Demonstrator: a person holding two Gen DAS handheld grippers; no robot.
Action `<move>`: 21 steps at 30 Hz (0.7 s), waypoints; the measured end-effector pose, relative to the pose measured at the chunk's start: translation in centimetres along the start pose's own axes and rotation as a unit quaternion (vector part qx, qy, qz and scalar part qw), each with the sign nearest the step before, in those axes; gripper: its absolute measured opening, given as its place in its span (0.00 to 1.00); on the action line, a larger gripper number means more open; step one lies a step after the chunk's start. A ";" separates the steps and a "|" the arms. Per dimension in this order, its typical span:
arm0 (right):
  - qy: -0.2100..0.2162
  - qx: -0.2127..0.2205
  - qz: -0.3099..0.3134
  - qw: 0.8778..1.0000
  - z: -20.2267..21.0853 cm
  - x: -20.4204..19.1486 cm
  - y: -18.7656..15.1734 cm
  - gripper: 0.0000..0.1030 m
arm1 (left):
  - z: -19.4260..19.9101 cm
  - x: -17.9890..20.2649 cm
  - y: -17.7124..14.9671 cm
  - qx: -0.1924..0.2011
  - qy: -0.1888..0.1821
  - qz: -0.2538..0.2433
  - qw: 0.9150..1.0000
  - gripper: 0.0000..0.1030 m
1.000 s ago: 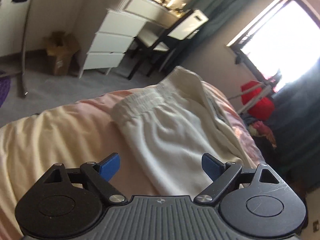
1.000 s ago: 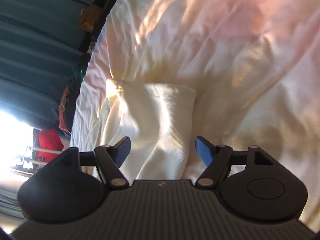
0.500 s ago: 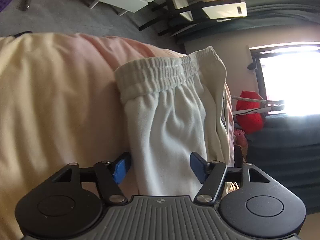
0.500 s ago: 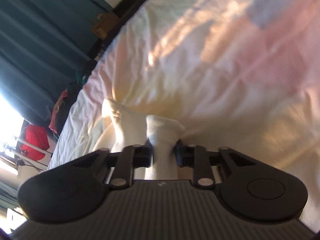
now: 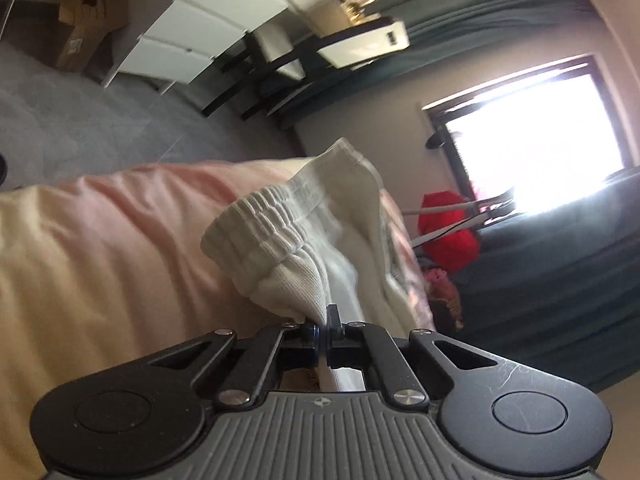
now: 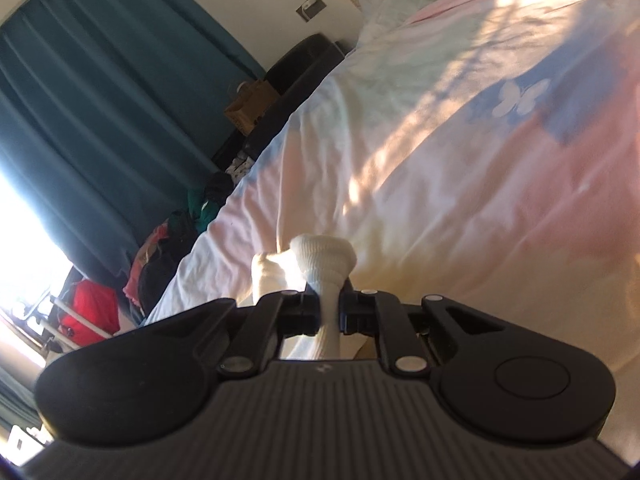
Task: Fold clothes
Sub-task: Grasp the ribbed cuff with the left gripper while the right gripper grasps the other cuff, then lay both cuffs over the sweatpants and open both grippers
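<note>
White ribbed shorts (image 5: 304, 240) with an elastic waistband lie on a bed with a pink and cream cover (image 5: 100, 248). My left gripper (image 5: 324, 326) is shut on a pinch of the cloth just below the waistband, which stands bunched and lifted off the cover. In the right wrist view the other end of the shorts (image 6: 324, 258) sticks up as a rounded bunch between the jaws of my right gripper (image 6: 329, 308). Those jaws are closing, with the pads pressing the cloth from both sides. The middle of the shorts is hidden behind both grippers.
Past the bed's edge are grey carpet, a white drawer unit (image 5: 192, 36), a black chair (image 5: 320, 52) and a cardboard box (image 5: 86, 36). A bright window (image 5: 532, 140), a red bag (image 5: 448, 228), teal curtains (image 6: 100, 100) and a heap of clothes (image 6: 168, 248) flank the bed.
Both grippers went from wide open around the flat shorts to closed on them. The cloth now stands bunched and raised at each end, and both views have rolled.
</note>
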State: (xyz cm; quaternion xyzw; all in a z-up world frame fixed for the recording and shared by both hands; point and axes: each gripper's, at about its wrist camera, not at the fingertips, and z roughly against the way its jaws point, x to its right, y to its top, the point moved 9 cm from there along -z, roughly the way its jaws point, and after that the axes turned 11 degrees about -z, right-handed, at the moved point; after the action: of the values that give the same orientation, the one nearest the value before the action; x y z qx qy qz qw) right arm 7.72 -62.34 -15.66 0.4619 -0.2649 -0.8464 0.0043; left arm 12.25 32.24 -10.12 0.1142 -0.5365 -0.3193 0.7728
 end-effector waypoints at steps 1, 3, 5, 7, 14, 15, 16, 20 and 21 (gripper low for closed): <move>0.006 0.001 -0.004 1.000 0.2 -0.1 0.1 0.10 | 0.6 0.6 0.6 0.019 -0.016 0.004 1.000 0.02; 0.017 0.009 0.000 1.000 0.7 -0.7 0.2 0.10 | 1.3 1.2 1.4 0.047 -0.041 0.022 0.998 0.02; 0.025 0.020 0.010 0.999 1.4 -1.3 0.4 0.10 | 1.7 0.9 1.9 0.062 -0.048 0.044 0.996 0.02; 0.023 0.031 0.011 0.999 1.8 -1.3 0.7 0.10 | 1.7 -0.1 2.0 0.063 -0.039 0.063 0.995 0.02; -0.061 0.000 -0.013 0.998 0.7 2.2 -0.1 0.10 | 1.6 -3.1 1.3 0.007 0.058 0.029 0.998 0.02; -0.081 -0.012 -0.009 0.997 0.4 2.8 -0.5 0.10 | 1.5 -3.3 0.9 -0.003 0.077 0.013 0.997 0.03; -0.100 -0.024 0.001 0.995 0.1 3.3 -0.9 0.10 | 1.5 -3.4 0.6 -0.014 0.094 -0.004 0.995 0.03; -0.136 -0.060 0.039 0.988 -0.4 4.2 -2.1 0.14 | 1.5 -2.7 -0.4 -0.038 0.149 -0.079 0.985 0.11; -0.140 -0.062 0.043 0.987 -0.3 4.1 -2.2 0.15 | 1.6 -2.3 -0.5 -0.039 0.161 -0.099 0.981 0.14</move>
State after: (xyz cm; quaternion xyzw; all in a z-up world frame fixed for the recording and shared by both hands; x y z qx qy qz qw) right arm 6.13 -61.59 -20.02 0.3264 -0.2291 -0.9165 0.0322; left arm 10.12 33.55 -11.51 0.1862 -0.3778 -0.3925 0.8176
